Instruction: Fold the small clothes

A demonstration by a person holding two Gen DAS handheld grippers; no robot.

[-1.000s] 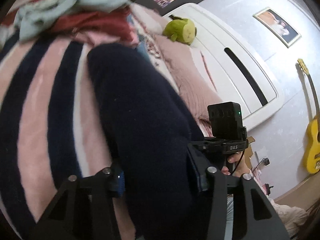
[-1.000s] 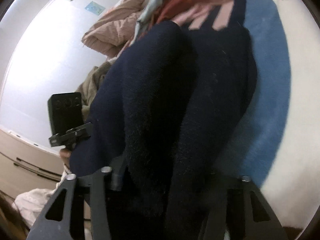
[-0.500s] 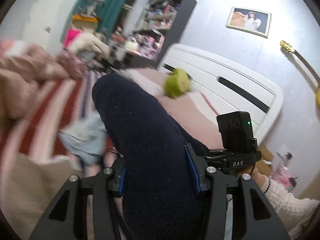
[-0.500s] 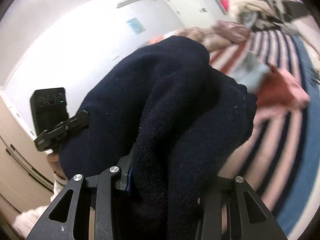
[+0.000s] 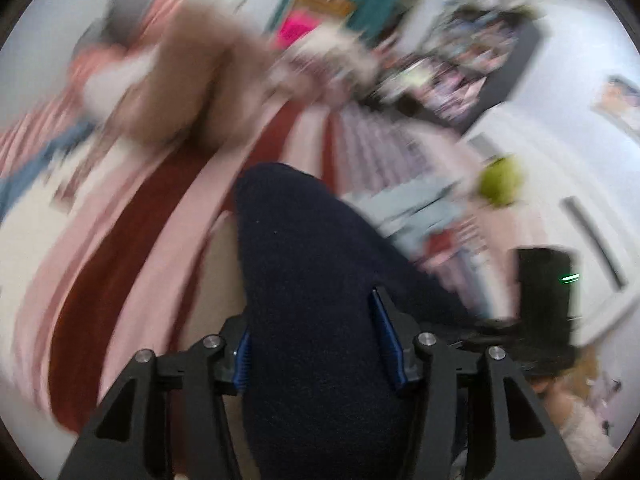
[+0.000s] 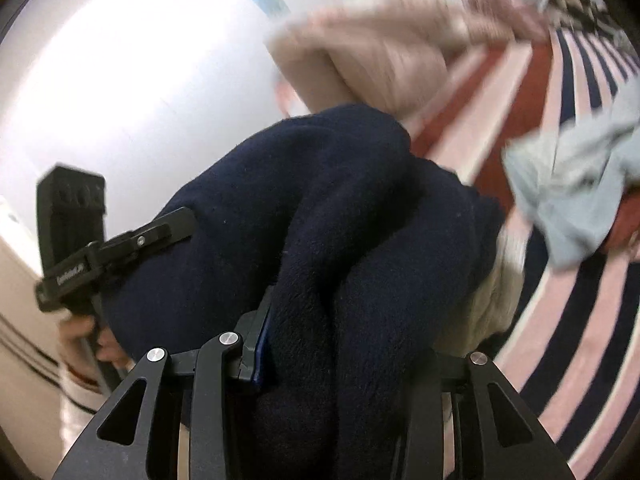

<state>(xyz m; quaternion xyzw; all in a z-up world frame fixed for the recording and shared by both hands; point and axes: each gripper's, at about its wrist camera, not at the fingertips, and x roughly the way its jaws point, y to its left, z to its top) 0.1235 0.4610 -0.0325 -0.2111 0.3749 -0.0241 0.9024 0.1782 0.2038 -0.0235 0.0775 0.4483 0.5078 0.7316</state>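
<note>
Both tools, left (image 5: 316, 348) and right (image 6: 344, 344), clamp navy garment (image 6: 320, 208) (background blurred).

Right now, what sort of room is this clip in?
Most likely a bedroom: a pink, red and navy striped bedspread covers a bed with a white slatted headboard, and a cluttered dark bookshelf stands behind. Both grippers clamp a dark navy fleece garment.

The left wrist view looks forward along its fingers, very close over the navy garment (image 5: 320, 304), out across the striped bedcover (image 5: 132, 240) toward the blurred shelves (image 5: 472, 76) beyond it; the right wrist view sits equally close on the navy garment (image 6: 320, 240), facing the white wall (image 6: 132, 80) left of it; both share garment, bedcover (image 6: 568, 280) and light-blue cloth (image 6: 572, 188).
</note>
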